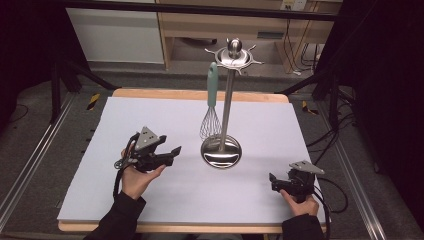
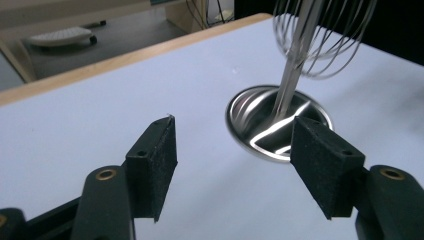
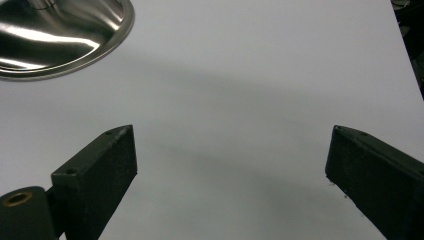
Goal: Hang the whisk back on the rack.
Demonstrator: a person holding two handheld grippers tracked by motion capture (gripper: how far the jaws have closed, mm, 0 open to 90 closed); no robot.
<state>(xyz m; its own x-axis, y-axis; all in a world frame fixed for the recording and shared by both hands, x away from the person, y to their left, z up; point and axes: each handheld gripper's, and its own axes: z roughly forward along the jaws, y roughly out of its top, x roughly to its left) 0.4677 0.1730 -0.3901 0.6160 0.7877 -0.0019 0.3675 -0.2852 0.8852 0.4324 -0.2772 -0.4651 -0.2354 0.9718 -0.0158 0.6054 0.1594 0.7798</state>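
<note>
Black foam-padded jaws belong to both tools, and both pairs stand spread apart with nothing between them. Taking the steel stand's round base (image 1: pixel 221 152) as the landmark: the right gripper (image 1: pixel 276 183) sits nearest the person, on the near side of the base and off to its right, low over the pale table cover (image 1: pixel 150 200), its jaws pointing left; in its own view the right gripper (image 3: pixel 230 170) looks over bare cover with the base's rim (image 3: pixel 65 40) at the upper left. The left gripper (image 1: pixel 170 151) is held just left of the base, jaws aimed toward it; its view frames the left gripper (image 2: pixel 235 150) gaping before the shiny dish (image 2: pixel 277 125). From the base rises the upright pole (image 1: pixel 227 100), and just left of it hangs a whisk (image 1: pixel 211 107) with a teal handle, its wires close above the base's far edge. Beyond the base, the table's wooden far edge (image 1: pixel 200 93) shows.
</note>
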